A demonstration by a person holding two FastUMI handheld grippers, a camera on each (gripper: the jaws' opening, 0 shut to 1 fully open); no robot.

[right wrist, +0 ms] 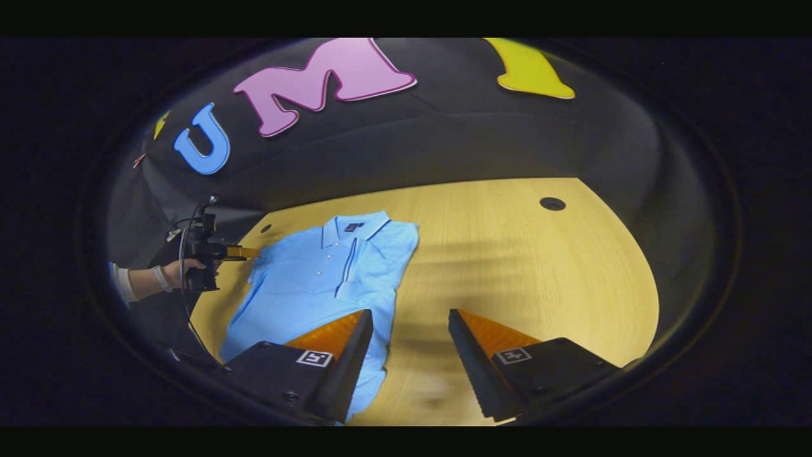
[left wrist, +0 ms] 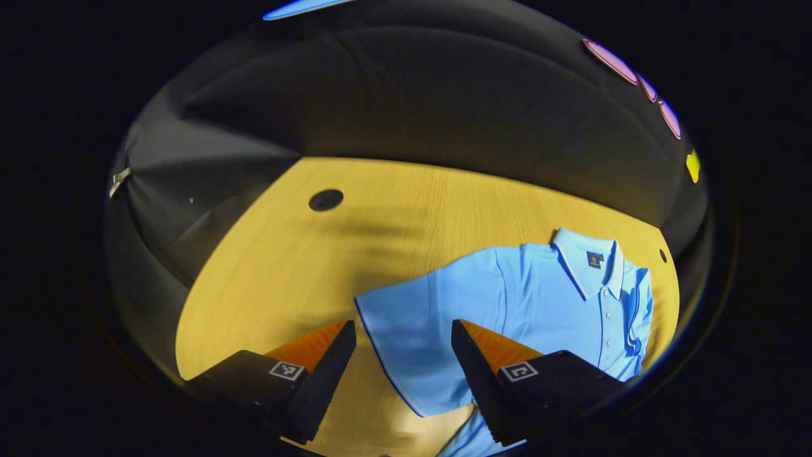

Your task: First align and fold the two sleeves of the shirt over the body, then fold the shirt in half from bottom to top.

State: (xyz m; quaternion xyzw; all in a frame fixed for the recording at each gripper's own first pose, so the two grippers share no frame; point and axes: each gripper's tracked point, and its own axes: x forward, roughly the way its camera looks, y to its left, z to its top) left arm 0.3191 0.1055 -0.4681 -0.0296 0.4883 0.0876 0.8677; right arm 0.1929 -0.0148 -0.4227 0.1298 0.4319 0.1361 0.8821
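A light blue polo shirt [left wrist: 539,298] lies flat on the wooden table [left wrist: 285,266], collar at the far side. One sleeve [left wrist: 406,317] spreads out on the table towards me. My left gripper [left wrist: 403,327] hovers open just over that sleeve's hem, holding nothing. The other sleeve [left wrist: 634,304] lies folded over the body; the right gripper view shows it [right wrist: 371,254] on the shirt [right wrist: 304,285]. My right gripper [right wrist: 411,317] is open and empty above the shirt's near edge and bare table [right wrist: 539,266]. Farther off, a hand [right wrist: 174,276] holds the left gripper [right wrist: 250,252] beside the shirt's shoulder.
A round cable hole [left wrist: 325,199] sits in the table far from the shirt, and a smaller hole [left wrist: 663,255] lies near the collar. In the right gripper view, a cable hole [right wrist: 552,203] is at the back right. The black booth wall [left wrist: 412,95] rises behind the table's edge.
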